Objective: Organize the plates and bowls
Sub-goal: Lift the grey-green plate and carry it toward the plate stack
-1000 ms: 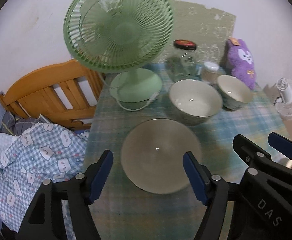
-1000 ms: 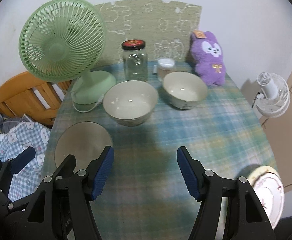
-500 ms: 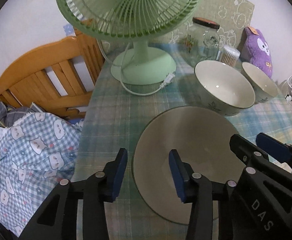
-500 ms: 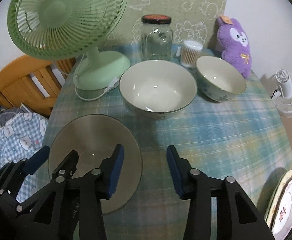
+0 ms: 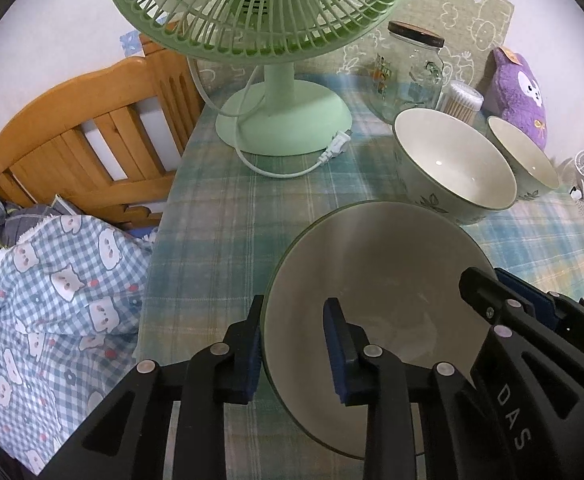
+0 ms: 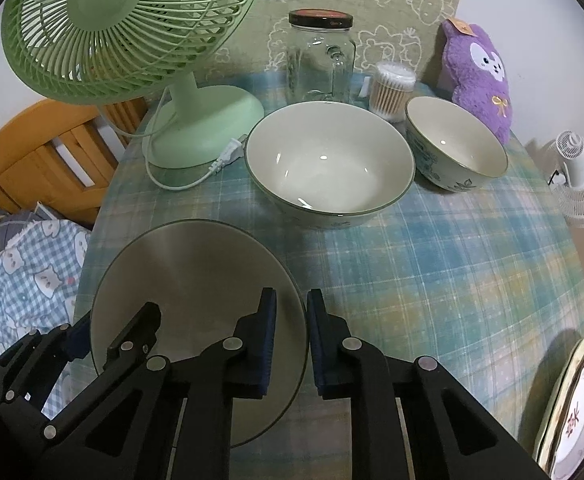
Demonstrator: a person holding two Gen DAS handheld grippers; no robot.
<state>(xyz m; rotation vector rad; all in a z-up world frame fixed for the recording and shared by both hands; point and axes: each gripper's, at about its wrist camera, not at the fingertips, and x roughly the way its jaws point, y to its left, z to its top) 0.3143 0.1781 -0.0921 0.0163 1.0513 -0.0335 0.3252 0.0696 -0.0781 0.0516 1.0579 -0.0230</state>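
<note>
A plain grey-green plate (image 5: 372, 280) (image 6: 195, 272) lies on the plaid tablecloth at the table's front left. My left gripper (image 5: 294, 344) is shut on its left rim, one pad outside and one over the dish. Across the plate, my right gripper (image 6: 292, 336) is shut on the right rim. Each gripper also shows in the other's view. Behind the plate stand a large cream bowl (image 5: 452, 164) (image 6: 328, 164) and, to its right, a smaller bowl (image 5: 524, 152) (image 6: 456, 140), both empty. A patterned plate (image 6: 576, 404) pokes in at the lower right edge.
A green desk fan (image 6: 203, 128) with a loose cord stands at the back left, close to the plate. A glass jar (image 6: 320, 60), a tub of cotton swabs (image 6: 392, 92) and a purple plush (image 6: 476, 72) line the back. A wooden bed frame (image 5: 71, 140) and checked bedding (image 5: 51, 288) lie left of the table.
Both grippers came down and forward to the plate from wide open. Their jaws closed, the left onto the plate's left rim and the right onto its right rim.
</note>
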